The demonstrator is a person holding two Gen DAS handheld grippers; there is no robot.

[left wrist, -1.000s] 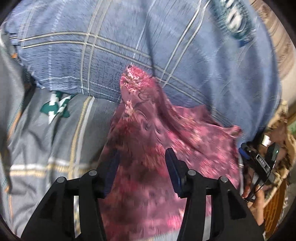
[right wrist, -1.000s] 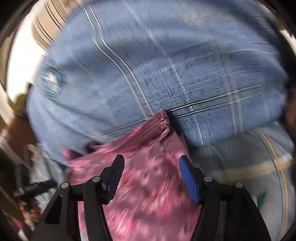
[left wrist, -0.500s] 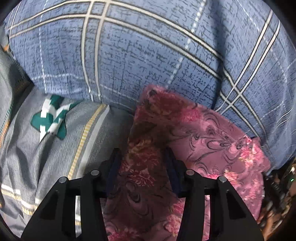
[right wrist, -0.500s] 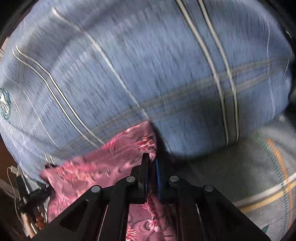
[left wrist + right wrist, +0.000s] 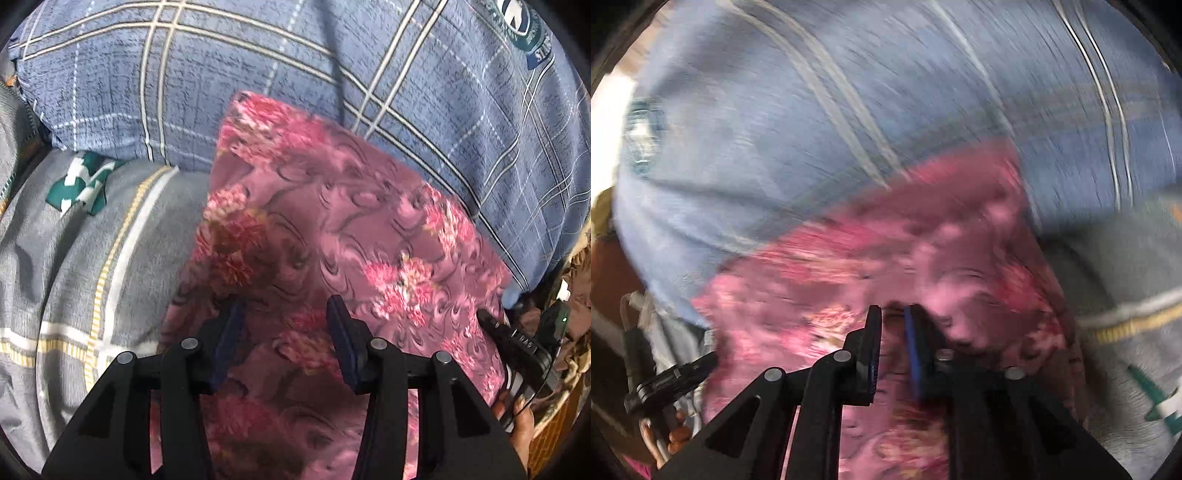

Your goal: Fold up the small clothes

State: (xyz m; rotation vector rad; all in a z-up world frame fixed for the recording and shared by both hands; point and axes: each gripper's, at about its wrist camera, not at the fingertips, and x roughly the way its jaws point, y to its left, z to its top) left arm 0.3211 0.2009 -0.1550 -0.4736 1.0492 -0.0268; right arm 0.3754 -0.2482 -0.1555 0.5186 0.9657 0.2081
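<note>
A pink floral cloth (image 5: 332, 229) lies across a blue plaid pillow (image 5: 258, 66) and a grey striped bedsheet (image 5: 92, 258). My left gripper (image 5: 282, 325) hovers low over the near part of the cloth; its jaws stand apart, with cloth between and beneath them and no pad seen pressing. In the blurred right wrist view, my right gripper (image 5: 892, 325) is shut on the pink floral cloth (image 5: 942, 240), leaving only a thin slit between its fingers. The right tool's black body (image 5: 517, 343) and a hand show at the cloth's right edge.
The pillow (image 5: 812, 110) rises just beyond the cloth and fills the far side of both views. The grey bedsheet (image 5: 1126, 277) spreads out beside it. The other tool's black handle (image 5: 672, 376) and a hand show at the lower left of the right wrist view.
My right gripper went from wide open to shut at the cloth's edge, then sank toward the bed. The left gripper came down too, and the cloth now lies flatter and fills more of both views.
</note>
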